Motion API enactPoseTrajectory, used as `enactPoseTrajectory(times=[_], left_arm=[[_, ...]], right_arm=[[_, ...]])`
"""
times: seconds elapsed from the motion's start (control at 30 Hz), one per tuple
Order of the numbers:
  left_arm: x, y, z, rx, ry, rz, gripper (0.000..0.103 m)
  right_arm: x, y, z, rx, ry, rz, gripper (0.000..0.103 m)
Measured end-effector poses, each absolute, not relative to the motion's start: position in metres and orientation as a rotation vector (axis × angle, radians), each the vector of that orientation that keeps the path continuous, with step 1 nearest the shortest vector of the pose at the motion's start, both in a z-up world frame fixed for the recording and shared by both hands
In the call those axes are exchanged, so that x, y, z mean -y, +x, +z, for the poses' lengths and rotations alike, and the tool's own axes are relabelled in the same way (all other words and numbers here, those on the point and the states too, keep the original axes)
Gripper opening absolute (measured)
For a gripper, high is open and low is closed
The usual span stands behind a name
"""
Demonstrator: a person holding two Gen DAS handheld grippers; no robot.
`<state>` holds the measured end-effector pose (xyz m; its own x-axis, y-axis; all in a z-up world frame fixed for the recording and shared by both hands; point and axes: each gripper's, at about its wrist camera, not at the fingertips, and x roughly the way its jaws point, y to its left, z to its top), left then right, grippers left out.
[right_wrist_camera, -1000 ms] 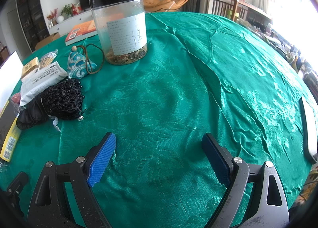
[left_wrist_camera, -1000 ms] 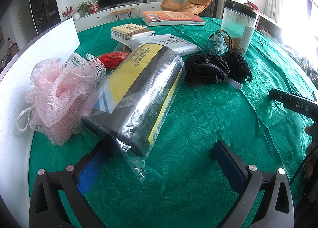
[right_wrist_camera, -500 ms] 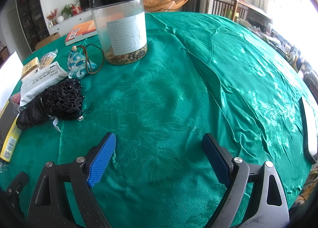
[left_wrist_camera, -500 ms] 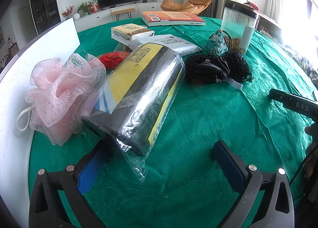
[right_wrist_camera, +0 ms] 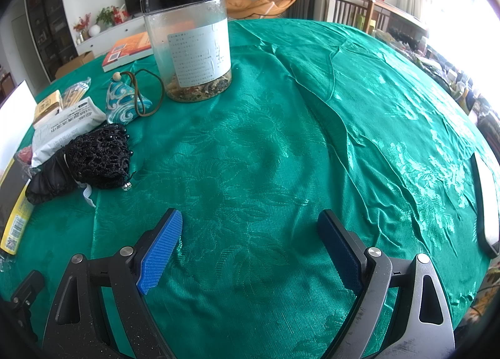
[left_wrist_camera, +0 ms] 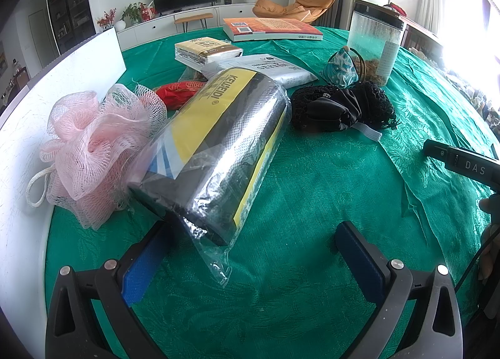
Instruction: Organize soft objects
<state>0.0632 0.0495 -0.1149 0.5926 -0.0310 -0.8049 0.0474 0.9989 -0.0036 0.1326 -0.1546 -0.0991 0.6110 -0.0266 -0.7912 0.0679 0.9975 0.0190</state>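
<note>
On the green tablecloth lie a pink mesh bath puff point(left_wrist_camera: 93, 146), a plastic-wrapped grey and yellow roll point(left_wrist_camera: 218, 146), a red pouch point(left_wrist_camera: 178, 93), a black lace and fabric bundle point(left_wrist_camera: 340, 107) point(right_wrist_camera: 90, 162) and a blue patterned pouch point(left_wrist_camera: 340, 69) point(right_wrist_camera: 125, 104). My left gripper point(left_wrist_camera: 250, 249) is open just before the near end of the wrapped roll, holding nothing. My right gripper point(right_wrist_camera: 250, 246) is open over bare cloth, right of the black bundle.
A white board point(left_wrist_camera: 47, 90) borders the table's left side. A clear jar with a black lid point(right_wrist_camera: 187, 43) point(left_wrist_camera: 375, 46), a book point(left_wrist_camera: 272, 29), tissue packs point(left_wrist_camera: 206, 49) and a white packet point(left_wrist_camera: 265, 68) lie farther back. A dark flat device point(right_wrist_camera: 484, 209) rests at the right edge.
</note>
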Motion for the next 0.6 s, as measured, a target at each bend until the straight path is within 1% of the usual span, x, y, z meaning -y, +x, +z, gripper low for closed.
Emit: enactPoseTrajectory(times=[0.37, 0.6], left_arm=[[-0.051, 0.063, -0.115, -0.940, 0.024, -0.049, 0.103], [-0.059, 0.053, -0.113, -1.006, 0.057, -0.109, 0.103]], right_arm=[[0.155, 0.133, -0.099, -0.912, 0.049, -0.055, 0.091], [0.155, 0.133, -0.099, -0.912, 0.049, -0.054, 0.091]])
